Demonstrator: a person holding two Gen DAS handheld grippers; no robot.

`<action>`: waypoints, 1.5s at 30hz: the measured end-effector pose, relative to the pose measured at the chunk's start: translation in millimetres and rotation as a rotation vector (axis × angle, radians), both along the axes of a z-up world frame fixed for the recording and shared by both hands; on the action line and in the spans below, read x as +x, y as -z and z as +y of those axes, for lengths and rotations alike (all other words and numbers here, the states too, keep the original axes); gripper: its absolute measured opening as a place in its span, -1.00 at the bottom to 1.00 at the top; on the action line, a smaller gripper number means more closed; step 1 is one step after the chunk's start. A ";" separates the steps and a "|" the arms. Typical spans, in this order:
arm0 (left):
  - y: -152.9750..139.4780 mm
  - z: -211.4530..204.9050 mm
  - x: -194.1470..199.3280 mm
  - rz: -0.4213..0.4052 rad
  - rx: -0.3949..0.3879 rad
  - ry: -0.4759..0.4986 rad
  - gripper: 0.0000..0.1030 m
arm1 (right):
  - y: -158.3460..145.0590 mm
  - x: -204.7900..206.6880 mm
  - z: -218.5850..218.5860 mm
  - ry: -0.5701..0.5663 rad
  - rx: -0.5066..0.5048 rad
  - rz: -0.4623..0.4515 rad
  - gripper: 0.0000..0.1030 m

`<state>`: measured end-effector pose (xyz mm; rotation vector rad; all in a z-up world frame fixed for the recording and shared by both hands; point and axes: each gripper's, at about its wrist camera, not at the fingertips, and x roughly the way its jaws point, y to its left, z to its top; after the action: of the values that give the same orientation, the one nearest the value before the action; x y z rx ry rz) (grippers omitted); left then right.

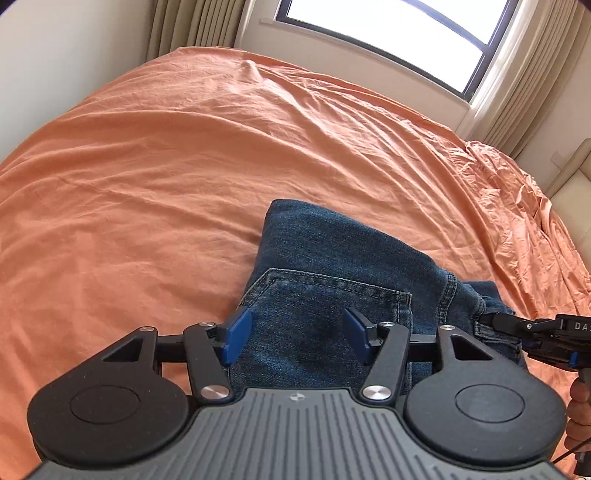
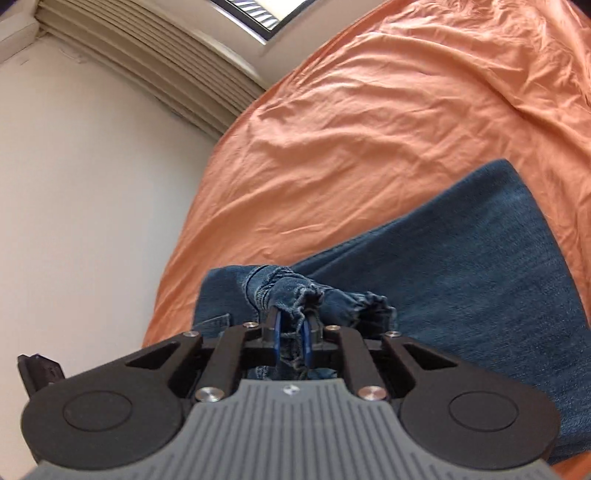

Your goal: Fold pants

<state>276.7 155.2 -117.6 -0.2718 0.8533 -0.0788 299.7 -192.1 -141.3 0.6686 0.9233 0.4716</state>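
left tongs (image 1: 297,334) stand spread wide just above the folded jeans (image 1: 332,280), blue pads (image 1: 236,338) to either side of the stitched back pocket (image 1: 332,306), neither pad seen pressing on the cloth. right tongs (image 2: 291,338) are pressed together on a bunched fold of denim, the frayed hem (image 2: 306,295) and gathered cloth crumpled up between their blue pads (image 2: 276,334). in the left wrist view the right tongs (image 1: 491,319) reach in from the right edge to the jeans' right-hand end, and part of a hand (image 1: 578,413) grips the handle below them. the jeans (image 2: 461,266) lie folded on the near part of the bed, one broad flat layer stretching away from the pinched end. around and beyond them spreads the wrinkled orange sheet (image 1: 184,166), rumpled more heavily towards its far right corner. farther off are pale walls, pleated curtains (image 1: 192,26) and a bright window (image 1: 399,33).
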 end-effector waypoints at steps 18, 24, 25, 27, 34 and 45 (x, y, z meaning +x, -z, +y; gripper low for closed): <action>23.6 16.0 9.7 0.059 -0.037 -0.065 0.27 | 71.7 39.2 -1.5 0.007 0.234 0.175 -0.68; -1.3 23.5 -0.8 0.001 -0.080 -0.074 0.20 | -17.7 30.2 23.5 -0.118 0.055 -0.046 -0.76; -6.7 23.1 -2.4 -0.017 -0.080 -0.072 0.19 | -39.1 27.7 30.3 -0.150 0.022 -0.091 -0.76; -20.5 19.8 -4.4 -0.057 -0.084 -0.067 0.19 | -80.7 20.7 40.2 -0.204 -0.036 -0.173 -0.76; -48.3 -6.1 2.7 -0.143 -0.095 -0.004 0.19 | -148.7 11.7 6.4 -0.180 -0.125 -0.241 -0.76; -4.1 -67.0 47.7 -0.089 -0.001 0.144 0.10 | 15.5 47.0 -116.5 0.048 -0.118 0.059 -0.76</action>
<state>324.4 88.2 -113.5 -0.2066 0.7839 -0.2237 346.7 -308.6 -156.7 0.5988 0.9810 0.3533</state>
